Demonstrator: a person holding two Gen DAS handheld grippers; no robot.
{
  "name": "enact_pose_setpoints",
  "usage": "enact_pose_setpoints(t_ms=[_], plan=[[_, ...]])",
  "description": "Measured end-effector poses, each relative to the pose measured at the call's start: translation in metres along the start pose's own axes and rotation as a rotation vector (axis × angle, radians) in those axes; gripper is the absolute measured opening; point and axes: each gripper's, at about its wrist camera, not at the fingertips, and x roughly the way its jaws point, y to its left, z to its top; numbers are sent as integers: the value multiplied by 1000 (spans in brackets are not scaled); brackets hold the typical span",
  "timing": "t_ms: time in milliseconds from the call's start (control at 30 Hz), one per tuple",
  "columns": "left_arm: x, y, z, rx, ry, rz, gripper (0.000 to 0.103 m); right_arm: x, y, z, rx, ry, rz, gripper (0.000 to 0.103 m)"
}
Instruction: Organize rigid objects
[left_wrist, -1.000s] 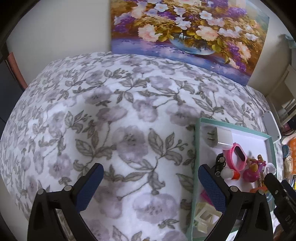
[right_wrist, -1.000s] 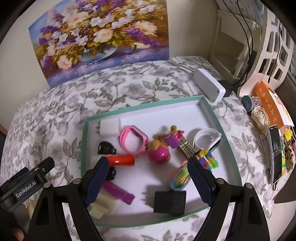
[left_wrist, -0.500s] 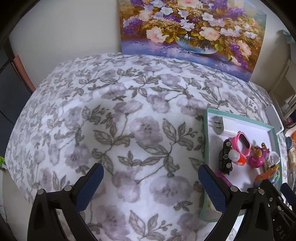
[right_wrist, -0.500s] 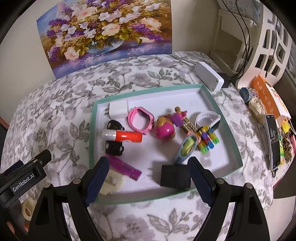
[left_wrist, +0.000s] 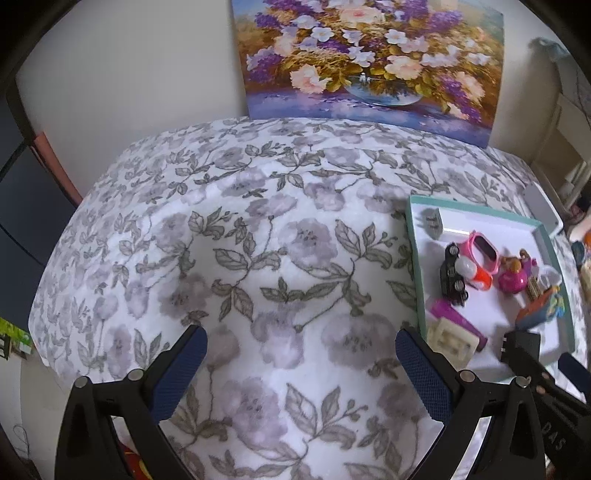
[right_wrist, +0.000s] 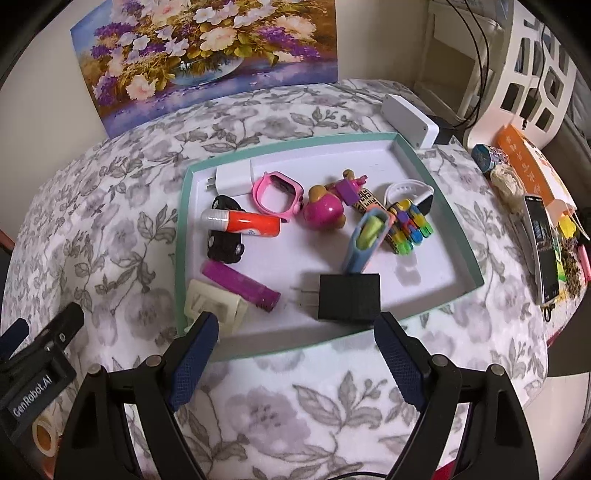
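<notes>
The orange tube (right_wrist: 242, 224) lies across the black toy car (right_wrist: 224, 236), hiding its middle, and the tray (right_wrist: 439, 192) of small things sits on the flowered desk (left_wrist: 258, 258) near a white box (right_wrist: 408, 119). The left tool (left_wrist: 301, 365) hangs wide open and empty over bare cloth beside the tray. The right tool (right_wrist: 295, 354) is open and empty too, just short of the black plug (right_wrist: 349, 297).

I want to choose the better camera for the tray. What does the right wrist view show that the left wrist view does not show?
Only the right wrist view shows the white power bank, the phone, the orange box and the white watch band. Only the left wrist view shows the wide bare part of the floral cloth left of the tray. Both show the tray, pink watch, black charger and painting.
</notes>
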Motion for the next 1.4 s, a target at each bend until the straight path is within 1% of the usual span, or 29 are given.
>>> enact_pose_setpoints(t_ms=[200, 333, 467, 700, 867, 1000, 1133, 1233, 1400], plan=[[-6, 2, -11, 21, 2, 27, 103, -14, 1, -8, -4, -58, -17, 87], [-12, 7, -18, 17, -13, 35, 103, -23, 1, -13, -4, -87, -10, 87], [-14, 13, -21, 4, -13, 32, 103, -29, 7, -16, -24, -107, -8, 87], [-15, 23, -22, -32, -4, 21, 103, -35, 18, -21, -62, -125, 26, 87], [-16, 27, -24, -38, 2, 22, 103, -33, 24, -23, -80, -120, 24, 87], [-15, 31, -24, -48, 7, 19, 103, -35, 25, -23, -83, -132, 22, 87], [-14, 33, -23, -59, 13, 16, 103, -33, 25, -22, -78, -122, 25, 87], [-13, 34, -23, -61, 14, 16, 103, -31, 25, -21, -73, -114, 10, 87], [-12, 35, -22, -62, 15, 12, 103, -25, 22, -20, -62, -89, 21, 87]])
